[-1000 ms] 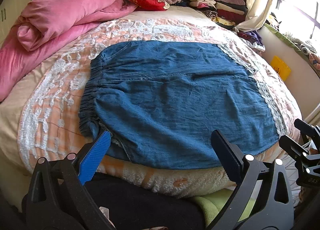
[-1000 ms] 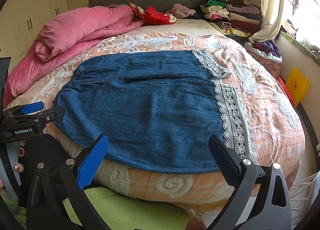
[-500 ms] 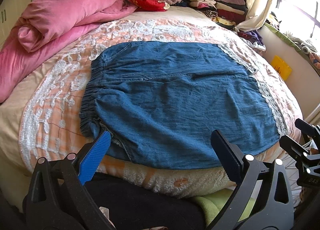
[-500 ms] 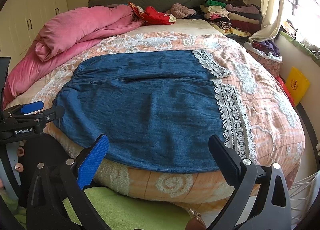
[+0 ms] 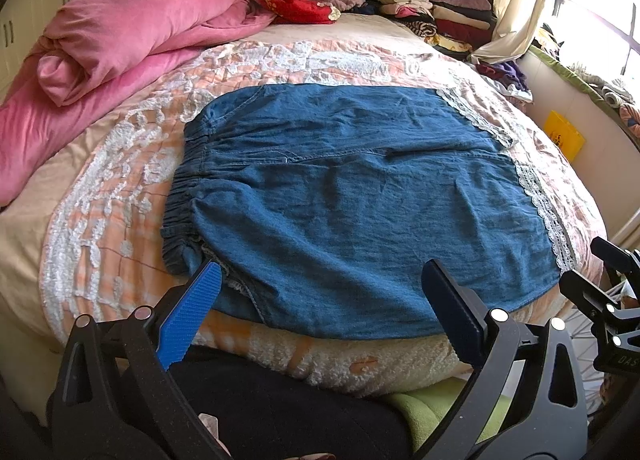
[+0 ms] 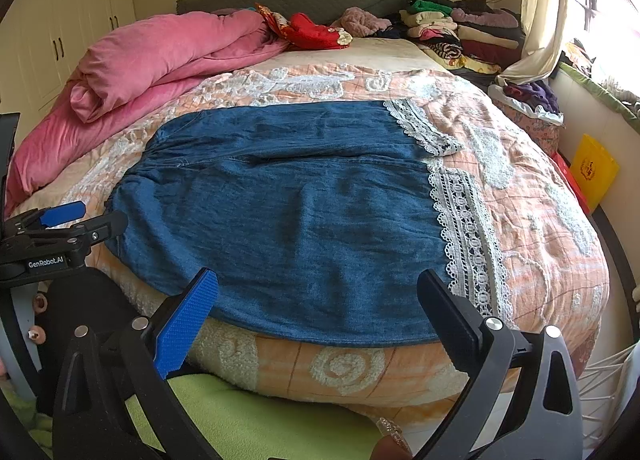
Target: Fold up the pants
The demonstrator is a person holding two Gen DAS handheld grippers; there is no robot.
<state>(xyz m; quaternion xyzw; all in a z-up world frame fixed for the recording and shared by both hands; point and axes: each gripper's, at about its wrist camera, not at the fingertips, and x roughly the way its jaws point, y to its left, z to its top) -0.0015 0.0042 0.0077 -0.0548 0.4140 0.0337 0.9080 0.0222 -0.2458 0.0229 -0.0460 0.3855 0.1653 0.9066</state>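
Blue denim pants (image 5: 352,196) with white lace hems (image 5: 540,204) lie flat across the bed, elastic waistband (image 5: 184,196) to the left. They also show in the right wrist view (image 6: 296,212), lace hems (image 6: 460,228) to the right. My left gripper (image 5: 320,300) is open and empty at the near bed edge, just short of the waist end. My right gripper (image 6: 316,304) is open and empty at the near edge, by the hem end. Each gripper shows at the edge of the other's view.
A pink duvet (image 5: 120,40) is bunched at the back left. Stacks of folded clothes (image 5: 440,16) sit at the back right by the curtain. A peach lace-patterned bedspread (image 6: 540,220) covers the bed. A yellow bag (image 6: 592,168) stands on the floor to the right.
Both grippers have barely shifted; the pants lie as before. The jaws stay open.
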